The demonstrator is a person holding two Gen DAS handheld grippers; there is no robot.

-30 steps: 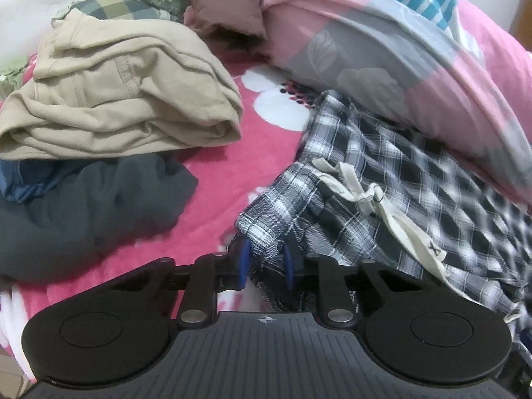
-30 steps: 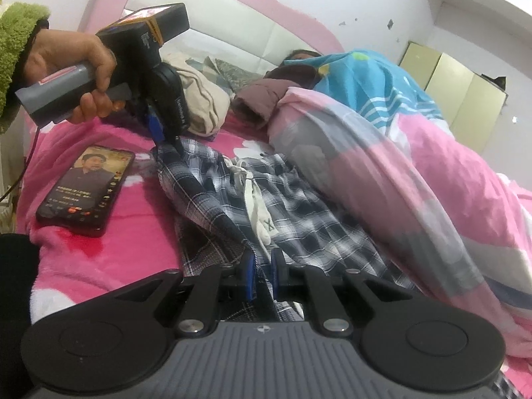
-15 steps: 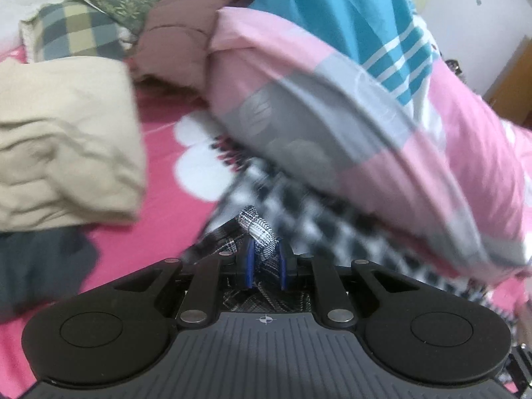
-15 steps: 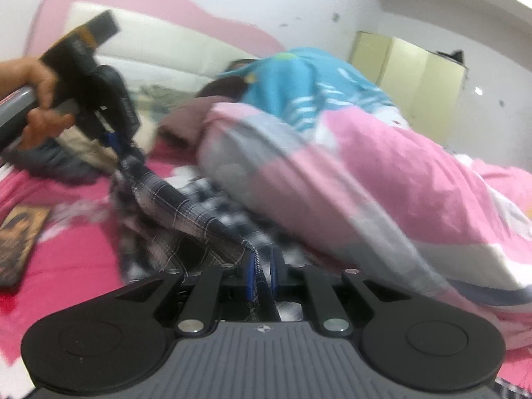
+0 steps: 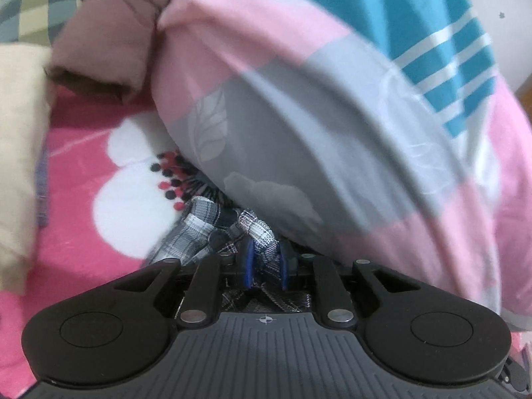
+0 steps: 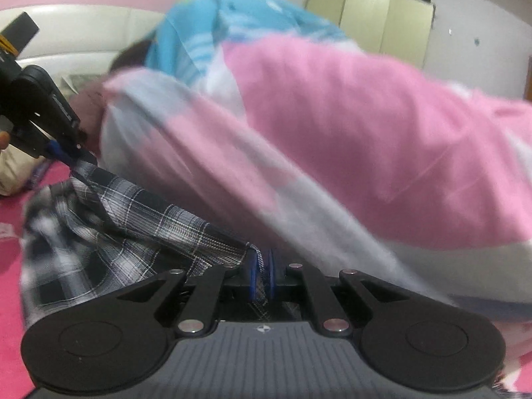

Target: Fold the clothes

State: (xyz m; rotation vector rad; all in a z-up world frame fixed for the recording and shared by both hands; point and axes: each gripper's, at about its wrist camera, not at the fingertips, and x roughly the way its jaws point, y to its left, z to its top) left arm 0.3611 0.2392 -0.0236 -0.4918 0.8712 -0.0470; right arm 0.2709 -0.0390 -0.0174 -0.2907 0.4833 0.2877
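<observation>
Your right gripper (image 6: 262,271) is clamped on one corner of the plaid cloth (image 6: 133,219); its blue pads (image 6: 253,276) stand almost together with only a thin fold between them. Your left gripper (image 5: 265,259) is clamped on another corner of the same cloth (image 5: 202,229), and here a thicker bunch of fabric fills the gap between the pads.

In the right view you see the left gripper (image 6: 71,158) at the far left, and the cloth runs as a band from it down to the right gripper. Below this band the rest of the cloth hangs in loose folds (this part is blurred) over the pink sheet (image 6: 10,266).

Both grippers are just beside the big quilt (image 6: 365,139), which is pink, grey and white and rises behind the cloth. In the left view the quilt (image 5: 332,126) fills most of the picture, and the cloth corner lies at its lower edge, on the sheet (image 5: 83,249) with the white flower print. To the left there is a beige garment (image 5: 20,153), and behind it a brown one (image 5: 109,40).
</observation>
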